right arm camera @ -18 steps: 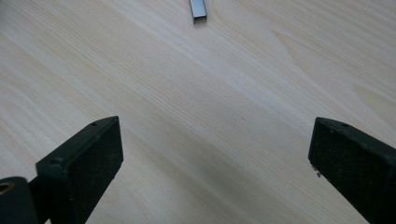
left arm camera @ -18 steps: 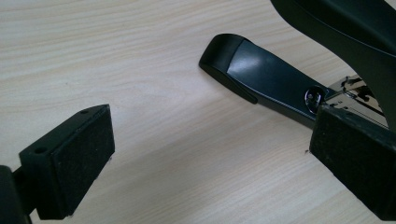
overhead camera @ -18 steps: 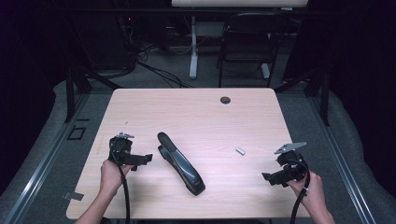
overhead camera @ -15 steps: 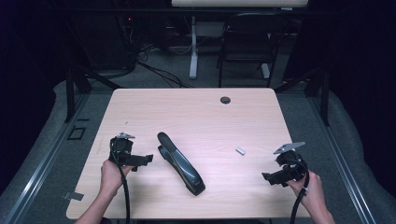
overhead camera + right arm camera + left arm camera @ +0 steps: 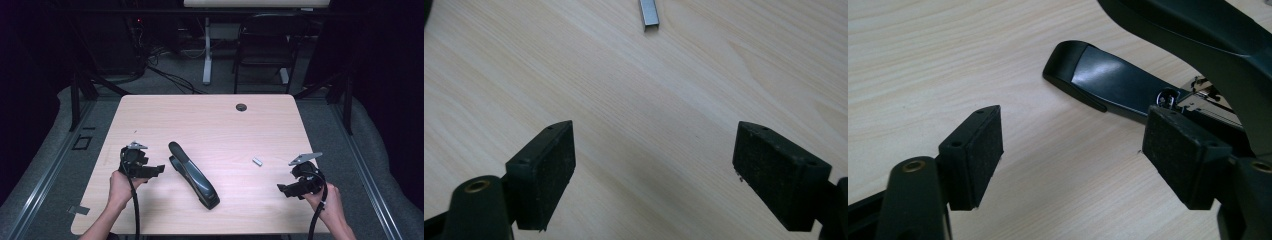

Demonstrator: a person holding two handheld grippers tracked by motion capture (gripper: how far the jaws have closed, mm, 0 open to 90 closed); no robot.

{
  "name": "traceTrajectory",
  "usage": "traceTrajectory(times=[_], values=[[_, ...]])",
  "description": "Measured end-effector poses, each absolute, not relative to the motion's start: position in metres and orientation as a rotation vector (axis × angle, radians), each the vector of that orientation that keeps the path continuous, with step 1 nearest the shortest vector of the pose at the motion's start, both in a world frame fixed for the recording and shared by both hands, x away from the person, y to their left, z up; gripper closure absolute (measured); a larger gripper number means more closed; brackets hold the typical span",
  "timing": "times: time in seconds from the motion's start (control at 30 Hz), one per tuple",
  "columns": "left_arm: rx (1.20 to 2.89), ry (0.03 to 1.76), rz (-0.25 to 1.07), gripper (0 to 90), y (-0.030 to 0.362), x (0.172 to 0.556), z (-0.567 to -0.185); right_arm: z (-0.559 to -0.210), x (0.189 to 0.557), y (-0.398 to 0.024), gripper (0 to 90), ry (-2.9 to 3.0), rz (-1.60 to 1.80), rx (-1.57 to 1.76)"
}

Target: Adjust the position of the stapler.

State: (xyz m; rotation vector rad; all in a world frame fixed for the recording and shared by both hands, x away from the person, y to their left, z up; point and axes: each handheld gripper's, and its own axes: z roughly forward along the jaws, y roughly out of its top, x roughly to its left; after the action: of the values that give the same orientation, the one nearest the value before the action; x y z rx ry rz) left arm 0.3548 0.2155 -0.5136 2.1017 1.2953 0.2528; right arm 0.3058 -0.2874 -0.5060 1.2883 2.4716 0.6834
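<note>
A black stapler point(image 5: 193, 175) lies open on the wooden table point(image 5: 210, 125), its lid swung up; in the left gripper view its base point(image 5: 1113, 80) and lid point(image 5: 1208, 35) show close ahead. My left gripper point(image 5: 159, 169) hovers just left of the stapler, open, with nothing between its pads point(image 5: 973, 155). A small strip of staples point(image 5: 257, 161) lies right of the stapler; the right gripper view shows this strip of staples point(image 5: 649, 12) at the top. My right gripper point(image 5: 281, 190) sits near the table's front right, open and empty, its pads point(image 5: 544, 170) wide apart over bare wood.
A round black cable grommet point(image 5: 241, 107) sits near the table's far edge. Beyond the table stand a dark chair point(image 5: 265, 50) and a white desk leg point(image 5: 206, 50) with cables on the floor. Bare wood spans the middle and back of the table.
</note>
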Motion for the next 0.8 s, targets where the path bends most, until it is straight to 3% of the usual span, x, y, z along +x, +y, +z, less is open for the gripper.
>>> traceTrajectory(times=[0.47,0.57,0.8], values=[[2.112,1.308,0.268,25.3,0.218,0.358,-0.514,-0.510,0.312,-0.250,15.8,2.501,0.704,1.208],[2.118,1.283,0.245,36.0,0.215,0.358,-0.515,-0.512,0.313,-0.245,23.4,2.503,0.709,1.219],[2.141,1.248,0.230,47.8,0.210,0.359,-0.517,-0.514,0.312,-0.222,29.3,2.505,0.741,1.173]])
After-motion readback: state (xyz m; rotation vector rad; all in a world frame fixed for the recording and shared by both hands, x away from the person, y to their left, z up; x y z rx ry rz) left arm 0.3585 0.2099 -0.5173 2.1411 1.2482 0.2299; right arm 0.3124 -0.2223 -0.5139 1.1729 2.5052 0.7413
